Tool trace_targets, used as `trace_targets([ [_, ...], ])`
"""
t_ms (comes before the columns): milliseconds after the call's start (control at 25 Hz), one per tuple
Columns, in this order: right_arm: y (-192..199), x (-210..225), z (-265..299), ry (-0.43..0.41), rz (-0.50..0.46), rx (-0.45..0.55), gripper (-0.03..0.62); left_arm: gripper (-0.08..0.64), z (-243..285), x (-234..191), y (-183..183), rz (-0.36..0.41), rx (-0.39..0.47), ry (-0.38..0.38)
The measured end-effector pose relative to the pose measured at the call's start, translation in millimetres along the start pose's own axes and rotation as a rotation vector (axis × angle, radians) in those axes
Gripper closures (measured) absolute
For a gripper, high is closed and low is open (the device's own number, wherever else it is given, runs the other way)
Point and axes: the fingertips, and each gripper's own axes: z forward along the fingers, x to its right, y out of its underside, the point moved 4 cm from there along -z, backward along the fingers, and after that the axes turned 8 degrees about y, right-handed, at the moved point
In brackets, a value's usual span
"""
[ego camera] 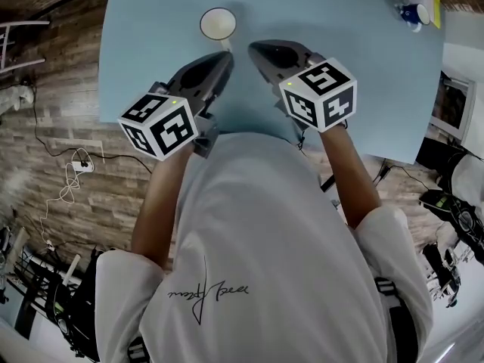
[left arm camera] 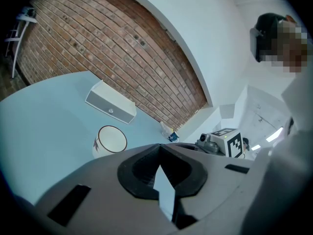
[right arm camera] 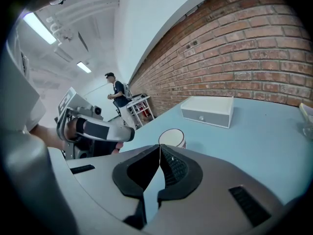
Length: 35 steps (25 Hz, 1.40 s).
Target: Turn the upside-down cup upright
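Overhead, in the head view, the cup [ego camera: 218, 23] stood on the pale blue table [ego camera: 151, 36], well in from the near edge, with its long axis vertical. Its top showed as a white disc inside a dark ring, and I could not tell whether that was the mouth or the base. The left gripper [ego camera: 225, 55] pointed almost straight at it, its tip just short of the cup and a little to the cup's right. The right gripper [ego camera: 253, 48] lay beside it, with the cup ahead and off to its left. I judged the left the nearer of the 2.

In the left gripper view, the left gripper [left arm camera: 159, 148] had its jaws drawn together, tips meeting with nothing between them. The cup [left arm camera: 110, 141] sat ahead and left of the tips, apart from them. A white box [left arm camera: 111, 103] lay farther back near the brick wall.

In the right gripper view, the right gripper [right arm camera: 160, 148] likewise had its 2 jaws pressed tip to tip and empty. The cup [right arm camera: 172, 137] stood close beyond the tips, nearly in line with them, untouched. The same white box [right arm camera: 207, 110] lay behind it to the right. Either pair would need to part before taking the cup's wall.
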Motion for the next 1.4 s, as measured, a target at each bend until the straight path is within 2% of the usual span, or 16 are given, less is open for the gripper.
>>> trace_targets([
  [240, 1.5, -4.6, -18.8, -0.006, 0.01, 0.022, 0.572, 0.549, -17.2, 4.8, 4.1, 0.004, 0.037, -0.017],
  [440, 5.0, -3.0, -30.9, -0.024, 0.063, 0.034, 0.572, 0.549, -31.7, 8.6, 3.9, 0.011, 0.07, -0.028],
  [640, 5.6, -8.2, -42.0, -0.048, 0.06, 0.036, 0.572, 0.549, -42.4, 17.3, 8.6, 0.012, 0.101, -0.032],
  [800, -0.8, -12.5, -48.5, -0.033, 0.048, 0.063, 0.573, 0.549, -50.8, 18.4, 10.4, 0.006, 0.12, -0.035],
  [1040, -5.5, -21.7, -56.6, -0.025, 0.011, 0.078, 0.572, 0.549, -60.1, 25.9, 10.4, 0.043, 0.115, -0.034],
  [1400, -0.2, -33.8, -63.2, -0.041, -0.009, 0.071, 0.574, 0.549, -63.9, 33.6, 18.7, 0.044, 0.115, -0.035],
])
